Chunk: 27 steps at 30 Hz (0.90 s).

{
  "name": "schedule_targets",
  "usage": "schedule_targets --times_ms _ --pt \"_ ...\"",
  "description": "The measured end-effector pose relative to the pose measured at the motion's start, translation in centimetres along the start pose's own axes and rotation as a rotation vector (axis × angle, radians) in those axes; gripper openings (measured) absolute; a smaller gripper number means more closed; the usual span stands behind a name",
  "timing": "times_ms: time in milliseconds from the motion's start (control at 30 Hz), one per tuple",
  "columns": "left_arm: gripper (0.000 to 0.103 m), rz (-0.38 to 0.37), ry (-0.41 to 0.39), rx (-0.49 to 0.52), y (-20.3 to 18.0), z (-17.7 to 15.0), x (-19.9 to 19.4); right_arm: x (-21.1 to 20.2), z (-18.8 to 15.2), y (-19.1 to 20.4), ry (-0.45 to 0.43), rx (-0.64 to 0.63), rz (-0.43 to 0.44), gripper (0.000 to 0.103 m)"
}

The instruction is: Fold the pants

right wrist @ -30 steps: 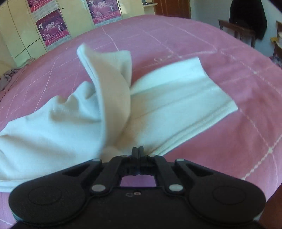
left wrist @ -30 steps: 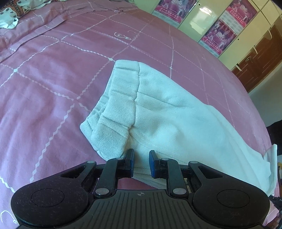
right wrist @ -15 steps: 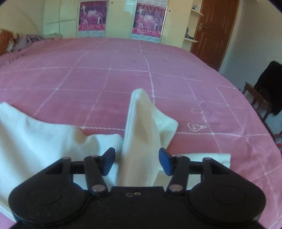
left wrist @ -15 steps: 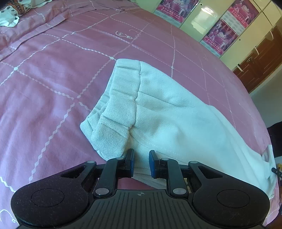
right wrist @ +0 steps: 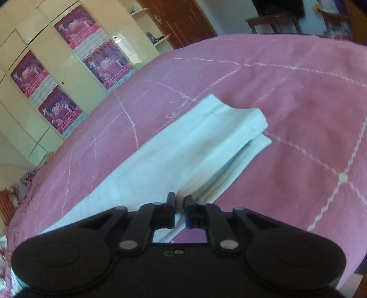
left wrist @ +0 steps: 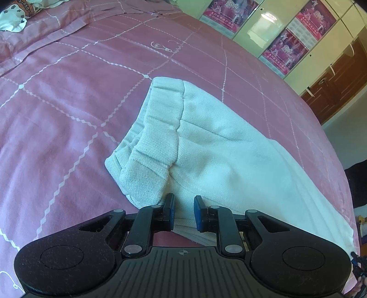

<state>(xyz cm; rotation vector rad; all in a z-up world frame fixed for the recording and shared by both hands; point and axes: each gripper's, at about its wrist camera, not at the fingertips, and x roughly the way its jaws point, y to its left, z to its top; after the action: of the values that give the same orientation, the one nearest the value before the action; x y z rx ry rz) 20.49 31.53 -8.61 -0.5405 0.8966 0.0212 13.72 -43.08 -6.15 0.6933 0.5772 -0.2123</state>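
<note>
White pants (left wrist: pixel 220 160) lie folded lengthwise on the pink bedspread (left wrist: pixel 68 103), waistband (left wrist: pixel 158 142) toward the left wrist camera. My left gripper (left wrist: pixel 182 212) hovers at the near edge of the waist end, its jaws a little apart with the fabric edge between them. In the right wrist view the stacked leg ends (right wrist: pixel 240 133) lie flat on the bed. My right gripper (right wrist: pixel 180 207) sits at the near side edge of the pants (right wrist: pixel 174 165), its jaws nearly closed with a narrow gap and a fabric edge in it.
Cream wardrobe doors with pink posters (right wrist: pixel 68 75) and a brown door (right wrist: pixel 183 20) stand beyond the bed. A pillow (left wrist: pixel 13 13) lies at the far left. A dark chair (right wrist: pixel 275 23) stands past the bed's far edge.
The right gripper opened and let go of the raised leg, which now lies flat on the other leg. It then narrowed again at the pants' edge. The left gripper stayed put.
</note>
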Motion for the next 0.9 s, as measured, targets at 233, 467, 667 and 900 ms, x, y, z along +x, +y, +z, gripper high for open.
schedule_targets --times_ms 233,467,667,900 --pt "0.019 -0.004 -0.014 -0.021 0.1 -0.3 0.0 1.0 1.4 -3.1 -0.012 0.158 0.0 0.013" --pt "0.019 -0.005 -0.014 -0.025 0.2 -0.2 0.1 -0.2 2.7 -1.8 -0.047 0.045 0.009 0.012" --pt "0.019 -0.009 -0.025 -0.025 0.2 -0.4 0.1 -2.8 2.7 -6.2 -0.136 0.215 0.044 0.032" --pt "0.02 -0.001 -0.224 -0.107 0.7 -0.9 -4.0 -1.8 2.0 -7.1 -0.097 0.249 0.051 0.05"
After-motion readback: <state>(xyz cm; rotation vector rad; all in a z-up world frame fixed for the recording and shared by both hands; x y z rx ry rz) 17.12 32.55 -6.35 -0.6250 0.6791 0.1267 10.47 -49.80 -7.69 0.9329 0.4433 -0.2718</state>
